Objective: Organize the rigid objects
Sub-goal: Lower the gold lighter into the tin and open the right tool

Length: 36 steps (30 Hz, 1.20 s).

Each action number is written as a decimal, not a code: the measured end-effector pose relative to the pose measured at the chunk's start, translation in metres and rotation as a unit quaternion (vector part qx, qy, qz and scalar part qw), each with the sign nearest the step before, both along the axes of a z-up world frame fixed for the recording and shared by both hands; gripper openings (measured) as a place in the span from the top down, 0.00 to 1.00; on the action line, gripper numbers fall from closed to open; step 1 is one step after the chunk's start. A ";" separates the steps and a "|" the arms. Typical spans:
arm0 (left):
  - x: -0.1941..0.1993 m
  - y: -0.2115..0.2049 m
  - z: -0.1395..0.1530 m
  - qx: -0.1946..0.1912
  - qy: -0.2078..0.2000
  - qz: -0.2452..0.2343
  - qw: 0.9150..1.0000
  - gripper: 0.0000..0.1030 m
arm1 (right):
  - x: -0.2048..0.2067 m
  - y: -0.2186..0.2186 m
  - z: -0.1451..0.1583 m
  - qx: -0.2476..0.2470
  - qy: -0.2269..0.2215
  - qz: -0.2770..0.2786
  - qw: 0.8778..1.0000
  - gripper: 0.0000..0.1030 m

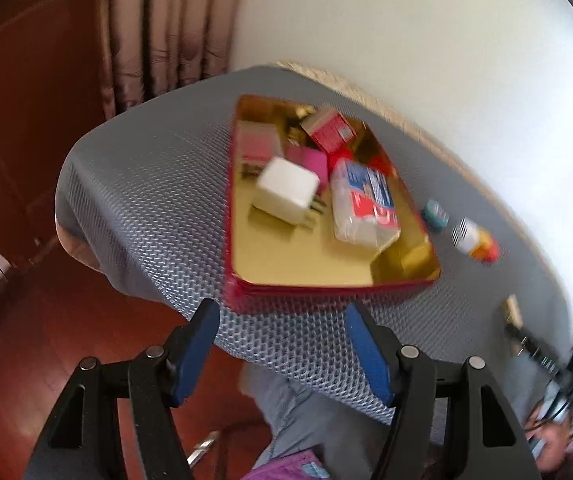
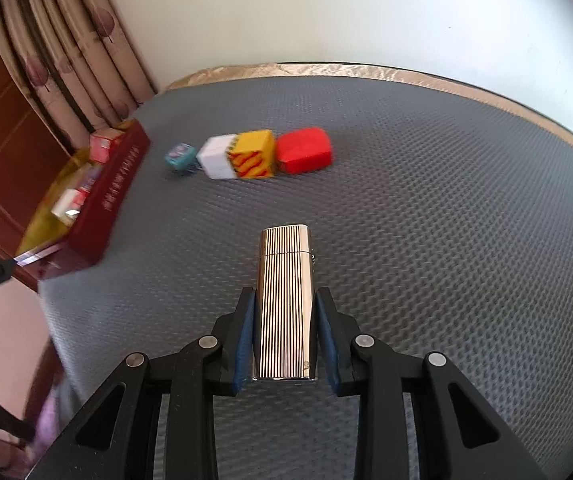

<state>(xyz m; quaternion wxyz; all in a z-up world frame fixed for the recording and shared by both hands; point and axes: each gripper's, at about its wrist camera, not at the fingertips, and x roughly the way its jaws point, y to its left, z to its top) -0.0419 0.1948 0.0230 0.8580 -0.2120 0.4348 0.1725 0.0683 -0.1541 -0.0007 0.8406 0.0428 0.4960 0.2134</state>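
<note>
My right gripper point(image 2: 285, 292) is shut on a silver ribbed lighter point(image 2: 284, 304), which lies lengthwise between the blue pads just above the grey mat point(image 2: 426, 220). Ahead of it stand a small teal cube point(image 2: 180, 156), a white and yellow box point(image 2: 242, 156) and a red block point(image 2: 304, 150) in a row. My left gripper point(image 1: 280, 310) is open with nothing between its fingers, at the mat's near edge in front of a red tin point(image 1: 298, 290). Inside the tin's gold interior lie a white charger plug point(image 1: 286, 194), a tissue pack point(image 1: 362, 204), pink boxes point(image 1: 306, 158) and a red box point(image 1: 328, 128).
The table is round, its mat edged by a gold cloth point(image 2: 326, 68), with a white wall behind. Curtains point(image 1: 166, 28) and a brown wooden door point(image 1: 26, 120) stand to the left. A person's grey-clad leg point(image 1: 310, 420) shows below the table edge over a red-brown floor.
</note>
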 end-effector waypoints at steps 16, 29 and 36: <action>-0.024 0.049 -0.011 -0.096 0.003 0.044 0.994 0.34 | 0.020 0.186 0.088 0.110 0.018 0.156 0.982 0.73; -0.018 0.055 -0.024 -0.119 0.012 0.037 0.992 0.34 | 0.079 0.359 0.039 0.038 0.077 0.196 0.977 0.73; -0.018 0.060 -0.022 -0.113 0.006 0.040 0.993 0.34 | 0.106 0.388 0.025 0.012 0.073 0.178 0.981 0.73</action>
